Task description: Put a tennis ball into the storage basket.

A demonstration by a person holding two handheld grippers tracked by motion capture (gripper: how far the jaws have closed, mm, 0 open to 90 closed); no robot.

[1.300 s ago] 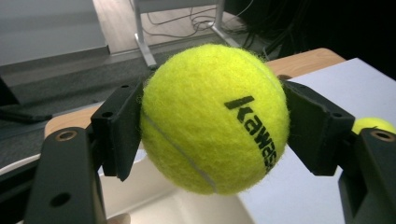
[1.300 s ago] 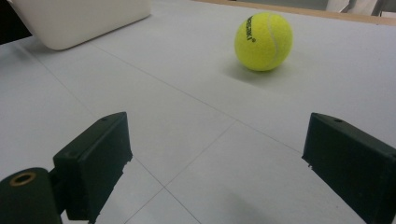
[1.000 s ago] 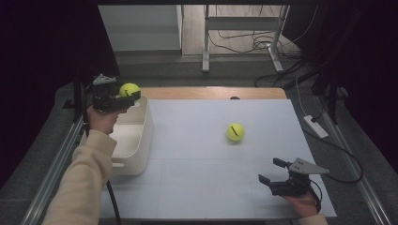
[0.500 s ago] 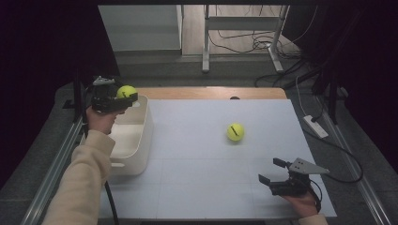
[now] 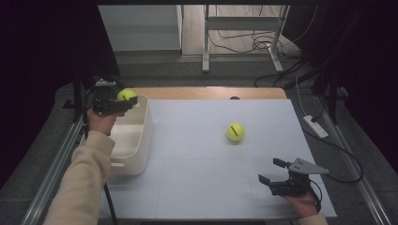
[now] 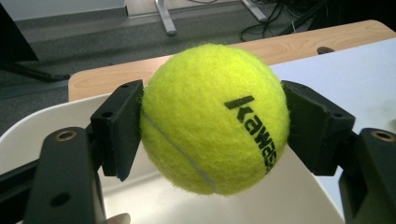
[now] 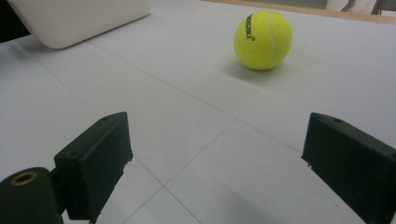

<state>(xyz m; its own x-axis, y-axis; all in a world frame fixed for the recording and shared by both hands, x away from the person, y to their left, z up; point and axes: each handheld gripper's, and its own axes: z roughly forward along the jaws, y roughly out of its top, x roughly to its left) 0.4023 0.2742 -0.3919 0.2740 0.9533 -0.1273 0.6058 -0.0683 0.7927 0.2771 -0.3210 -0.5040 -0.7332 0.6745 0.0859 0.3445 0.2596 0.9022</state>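
My left gripper (image 5: 125, 100) is shut on a yellow tennis ball (image 5: 126, 95) and holds it over the far end of a white bin (image 5: 141, 140) at the table's left. In the left gripper view both black pads press the sides of that ball (image 6: 215, 119), with the bin's rim (image 6: 28, 128) below it. A second tennis ball (image 5: 235, 131) lies on the white tabletop right of centre. Near the front right edge my right gripper (image 5: 272, 172) stands open with nothing between its fingers. In the right gripper view the second ball (image 7: 263, 40) lies well beyond the gripper (image 7: 217, 154).
The white mat (image 5: 202, 154) covers a wooden table whose far edge (image 5: 211, 92) shows as a brown strip. A white power strip (image 5: 315, 126) and cables lie off the table's right side. A metal stand (image 5: 206, 37) rises on the floor beyond.
The left gripper with its ball has shifted slightly left over the bin's far end. The right gripper and the loose ball have kept still.
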